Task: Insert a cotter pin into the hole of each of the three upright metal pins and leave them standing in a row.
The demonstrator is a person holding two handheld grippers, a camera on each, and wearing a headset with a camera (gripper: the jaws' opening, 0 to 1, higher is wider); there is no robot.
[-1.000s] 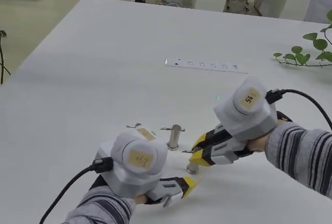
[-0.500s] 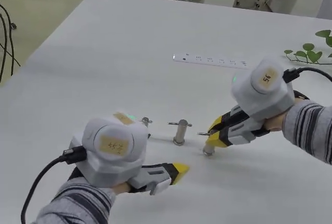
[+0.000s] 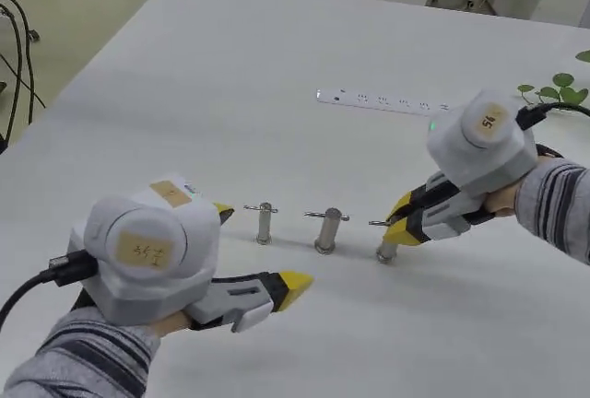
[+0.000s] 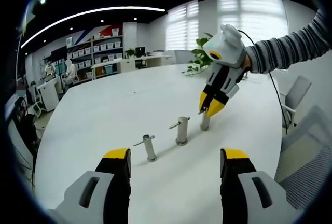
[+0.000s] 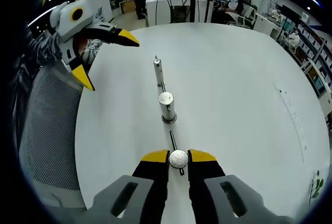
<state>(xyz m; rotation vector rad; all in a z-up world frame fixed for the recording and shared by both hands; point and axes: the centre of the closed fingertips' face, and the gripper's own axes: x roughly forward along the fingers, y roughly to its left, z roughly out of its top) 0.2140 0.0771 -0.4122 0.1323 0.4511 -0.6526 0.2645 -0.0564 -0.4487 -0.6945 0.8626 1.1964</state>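
Standing upright in a straight row on the white counter (image 3: 277, 94), well apart from one another: slim silver metal pin (image 3: 265, 225) at the left end, thicker silver cylindrical pin (image 3: 325, 234) in the middle, short silver pin (image 3: 386, 251) at the right end. Crossed level near the top by the left wire cotter pin (image 3: 261, 208) and the middle wire cotter pin (image 3: 327, 216), ends jutting on both sides. Through the right-end top, third wire cotter pin (image 3: 378, 224), one end nipped between the yellow tips of the right tongs (image 3: 395, 222).

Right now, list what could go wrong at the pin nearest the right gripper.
1. The right gripper is tight against the last metal pin, which stands free on the table; a sideways tug on the cotter pin could topple it.
2. The left gripper is open and holds nothing, so nothing steadies that pin.
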